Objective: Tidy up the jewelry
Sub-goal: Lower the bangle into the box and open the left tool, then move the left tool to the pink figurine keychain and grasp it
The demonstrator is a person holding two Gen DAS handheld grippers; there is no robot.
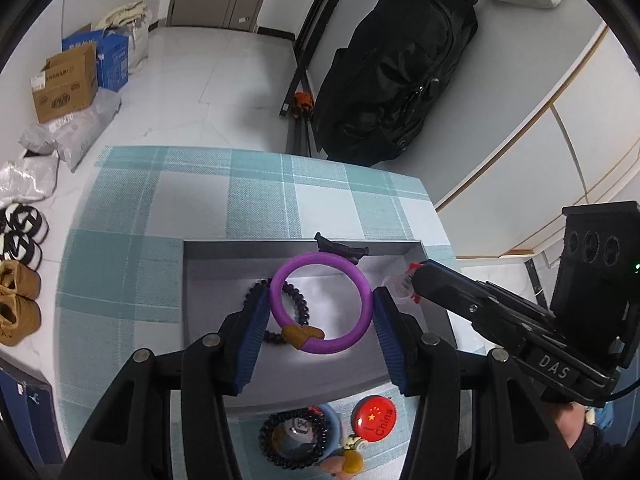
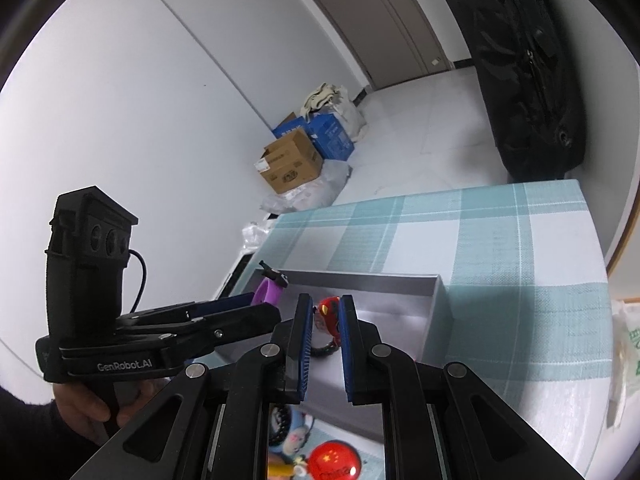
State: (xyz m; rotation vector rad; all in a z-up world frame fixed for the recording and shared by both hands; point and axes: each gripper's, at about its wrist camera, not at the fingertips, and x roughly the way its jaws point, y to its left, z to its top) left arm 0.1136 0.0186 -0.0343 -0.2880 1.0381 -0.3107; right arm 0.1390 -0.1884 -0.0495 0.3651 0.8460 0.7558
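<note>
Left wrist view: left gripper [image 1: 320, 312] hovering spread wide around purple bangle [image 1: 320, 304] inside grey tray [image 1: 224, 248].
Bangle looking rigid, light, slippery; pinching across its band seems best. Right gripper [image 2: 325, 320] clamping red trinket [image 2: 329, 307] over tray.

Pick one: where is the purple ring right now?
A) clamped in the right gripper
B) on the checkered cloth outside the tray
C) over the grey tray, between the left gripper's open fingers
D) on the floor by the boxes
C: the purple ring sits over the grey tray, between the spread blue pads of the left gripper, which do not visibly clamp it.
</note>
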